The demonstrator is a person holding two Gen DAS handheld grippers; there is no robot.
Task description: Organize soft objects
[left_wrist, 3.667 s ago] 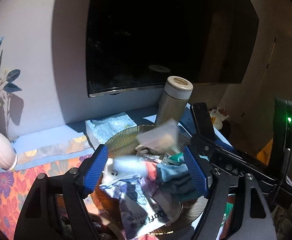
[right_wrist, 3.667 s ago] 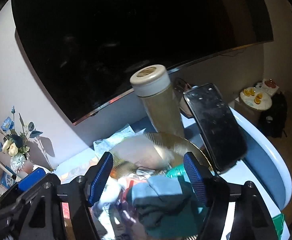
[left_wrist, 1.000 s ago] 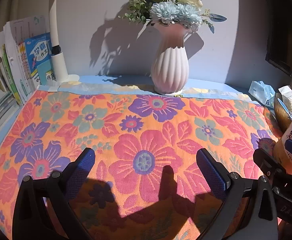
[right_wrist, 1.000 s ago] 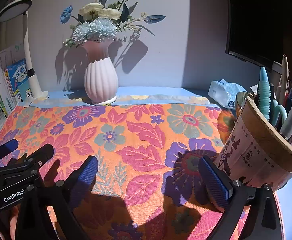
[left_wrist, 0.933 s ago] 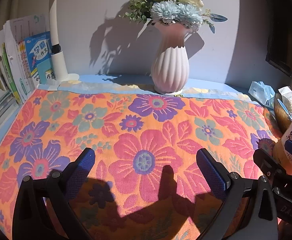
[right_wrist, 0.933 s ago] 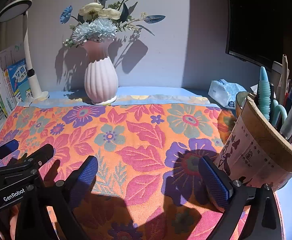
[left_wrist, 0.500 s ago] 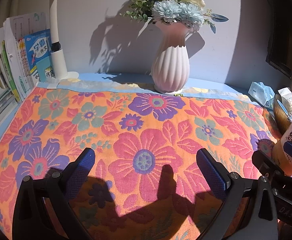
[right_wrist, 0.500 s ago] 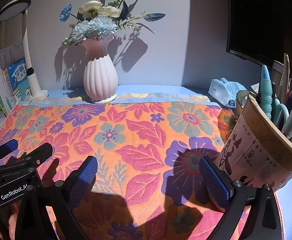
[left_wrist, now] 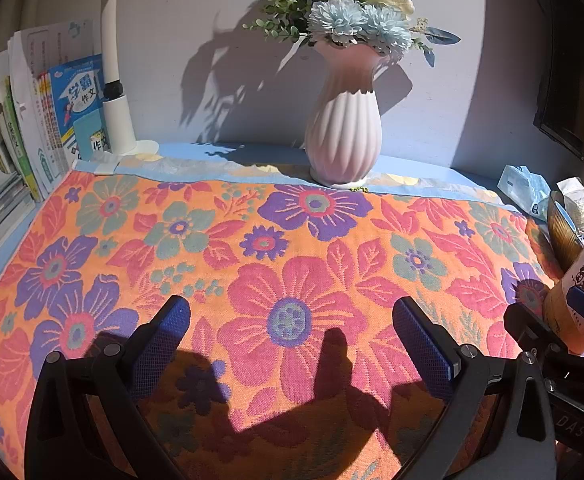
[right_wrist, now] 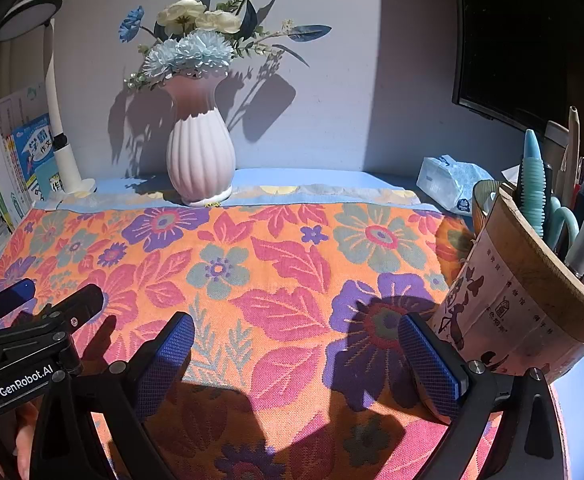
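Note:
An orange floral cloth [left_wrist: 292, 264] covers the desk and also shows in the right wrist view [right_wrist: 276, 264]. My left gripper [left_wrist: 292, 340] is open and empty, low over the cloth's near middle. My right gripper [right_wrist: 295, 354] is open and empty over the cloth beside the pen holder [right_wrist: 531, 300]. The golden bowl [left_wrist: 563, 228] that holds soft items shows only as a rim at the far right, also in the right wrist view [right_wrist: 481, 204]. A tissue pack [right_wrist: 451, 184] lies at the back right.
A pink ribbed vase [left_wrist: 343, 132] with blue and white flowers stands at the back centre. A white desk lamp [left_wrist: 118, 120] and upright books [left_wrist: 40, 120] stand at the back left. A dark screen [right_wrist: 531, 40] is at the right.
Since 3.7 s ago both grippers swung left, away from the bowl of soft items, to face the floral cloth. In the last second they only drifted slightly.

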